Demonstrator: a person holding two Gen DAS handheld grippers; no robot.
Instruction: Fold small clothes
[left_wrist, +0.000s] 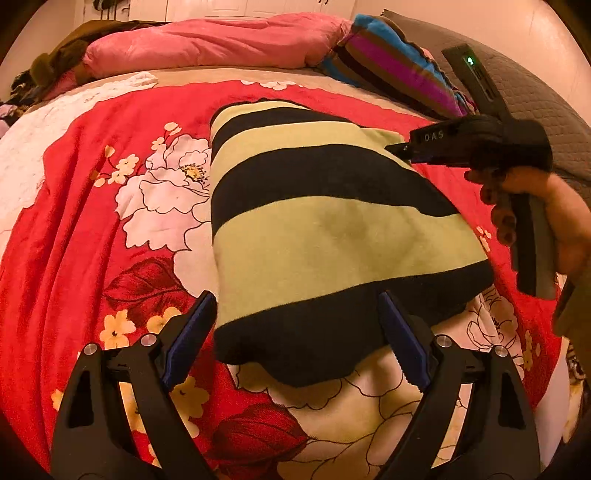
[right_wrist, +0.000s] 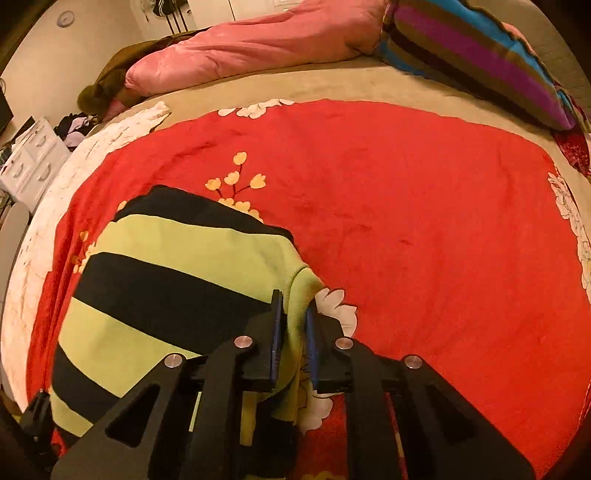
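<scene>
A small garment with yellow-green and black stripes lies on the red floral bedspread. My left gripper hovers over its near black edge, jaws wide open, one blue pad on either side of the cloth without pressing it. In the right wrist view the same garment fills the lower left, and my right gripper is shut on a fold of its yellow-green right edge. From the left wrist view that right gripper meets the garment's far right corner, with a person's hand on its handle.
A pink pillow and a blanket with bright stripes lie along the bed's far side, with brown clothing heaped at the far left. A white drawer unit stands beside the bed. Bare red bedspread spreads right of the garment.
</scene>
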